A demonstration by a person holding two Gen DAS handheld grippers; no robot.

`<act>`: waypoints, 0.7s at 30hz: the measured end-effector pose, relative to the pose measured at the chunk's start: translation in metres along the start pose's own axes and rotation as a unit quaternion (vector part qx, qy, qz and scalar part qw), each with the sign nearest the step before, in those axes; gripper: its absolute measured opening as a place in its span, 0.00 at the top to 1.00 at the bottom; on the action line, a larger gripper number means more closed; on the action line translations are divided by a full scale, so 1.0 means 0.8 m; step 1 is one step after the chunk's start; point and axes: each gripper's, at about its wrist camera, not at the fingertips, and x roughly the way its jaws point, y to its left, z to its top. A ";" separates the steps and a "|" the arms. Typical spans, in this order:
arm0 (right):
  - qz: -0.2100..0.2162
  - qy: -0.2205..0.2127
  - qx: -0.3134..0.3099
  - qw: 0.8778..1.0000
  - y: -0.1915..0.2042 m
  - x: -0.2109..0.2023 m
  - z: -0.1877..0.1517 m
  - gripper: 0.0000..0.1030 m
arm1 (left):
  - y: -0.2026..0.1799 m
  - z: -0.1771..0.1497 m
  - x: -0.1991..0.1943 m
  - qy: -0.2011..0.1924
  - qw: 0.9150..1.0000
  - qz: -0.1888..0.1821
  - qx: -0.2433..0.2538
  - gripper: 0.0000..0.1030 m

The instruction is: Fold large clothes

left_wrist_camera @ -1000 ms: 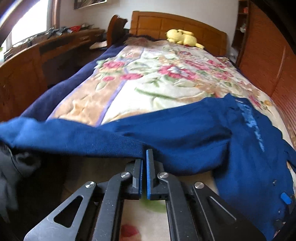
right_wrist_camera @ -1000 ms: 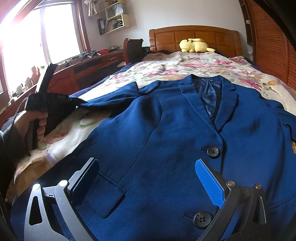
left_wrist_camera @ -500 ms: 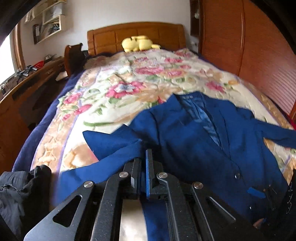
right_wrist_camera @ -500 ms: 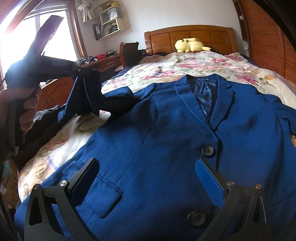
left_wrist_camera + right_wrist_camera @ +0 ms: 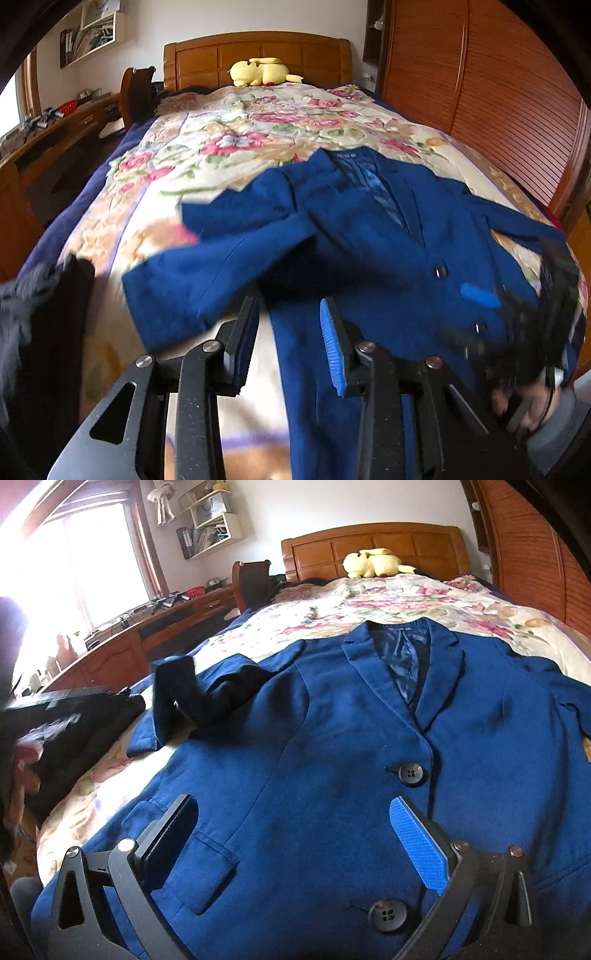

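The floral bedspread [image 5: 258,122] lies bare between the blue jacket [image 5: 351,746] and the yellow plush toy [image 5: 373,563] at the headboard [image 5: 258,55], so that stretch is free. A dark garment [image 5: 74,731] heaps at the bed's left edge near the folded-over sleeve [image 5: 177,698], with the wooden desk [image 5: 122,646] beyond. The slatted wardrobe [image 5: 498,103] closes off the right side.

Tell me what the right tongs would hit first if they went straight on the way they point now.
Most likely the front of the dark blue suit jacket, around its upper black button. The right tongs stand open just above the cloth, angled down at it, with nothing between; how near they are is hard to judge.
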 end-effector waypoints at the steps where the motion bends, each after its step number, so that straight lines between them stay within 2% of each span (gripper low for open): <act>1: -0.001 0.001 0.000 1.000 0.000 0.000 0.000 0.00 | 0.002 -0.008 -0.003 0.000 1.000 -0.001 -0.001 0.66; 5: -0.007 0.010 -0.014 1.000 0.008 -0.001 0.010 0.00 | 0.022 -0.032 -0.019 -0.012 1.000 0.009 -0.008 0.66; 7: -0.008 0.007 -0.044 0.999 0.020 -0.004 0.019 0.00 | 0.035 -0.039 -0.029 -0.021 1.000 0.014 -0.015 0.66; 10: -0.020 0.000 -0.084 0.996 0.041 -0.010 0.044 0.00 | 0.052 -0.045 -0.042 -0.037 0.999 0.016 -0.026 0.65; 13: -0.007 -0.002 -0.111 0.994 0.065 -0.007 0.075 0.00 | 0.065 -0.053 -0.052 -0.045 0.998 0.022 -0.032 0.65; 18: 0.020 0.019 -0.149 0.989 0.106 0.039 0.130 0.02 | 0.079 -0.060 -0.071 -0.072 0.995 0.058 -0.045 0.65; 21: 0.033 0.049 -0.151 0.987 0.123 0.082 0.152 0.06 | 0.087 -0.063 -0.081 -0.083 0.994 0.054 -0.054 0.65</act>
